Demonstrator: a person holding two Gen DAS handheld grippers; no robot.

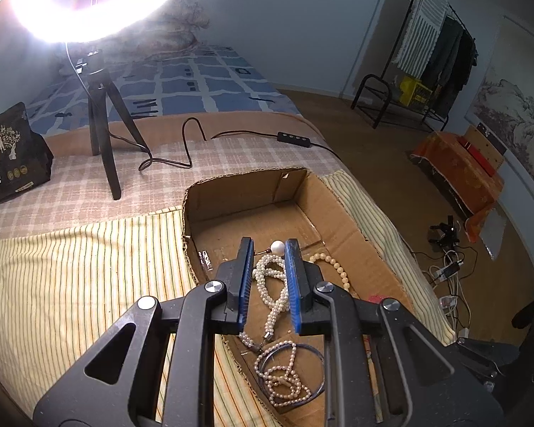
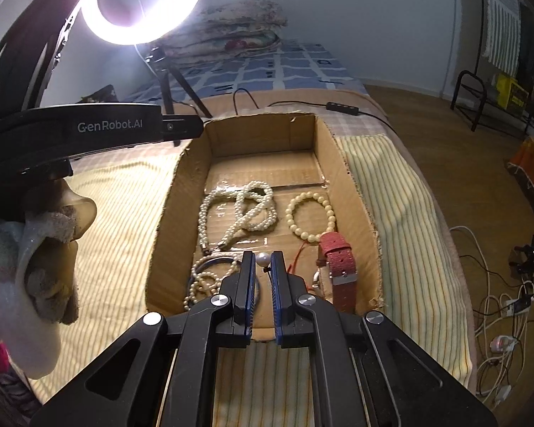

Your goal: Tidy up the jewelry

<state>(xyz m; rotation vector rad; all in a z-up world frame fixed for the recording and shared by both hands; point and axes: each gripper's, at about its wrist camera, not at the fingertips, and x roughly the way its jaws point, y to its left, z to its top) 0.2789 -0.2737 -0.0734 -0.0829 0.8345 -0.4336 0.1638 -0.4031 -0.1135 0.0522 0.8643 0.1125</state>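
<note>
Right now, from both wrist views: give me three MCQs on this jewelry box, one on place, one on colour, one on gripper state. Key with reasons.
1. Where does the watch lie?
A. on the striped cloth
B. inside the cardboard box
C. on the floor

2. What colour is the watch strap?
A. red
B. green
C. black

3. What is between the right gripper's fingers?
A. nothing
B. the cream bead bracelet
C. a single white pearl

Key: 1 B, the watch rests by the right wall of the cardboard box. 2 A, its strap shows red. 3 C, the right gripper has the single white pearl between its tips, while the cream bead bracelet lies apart.
</note>
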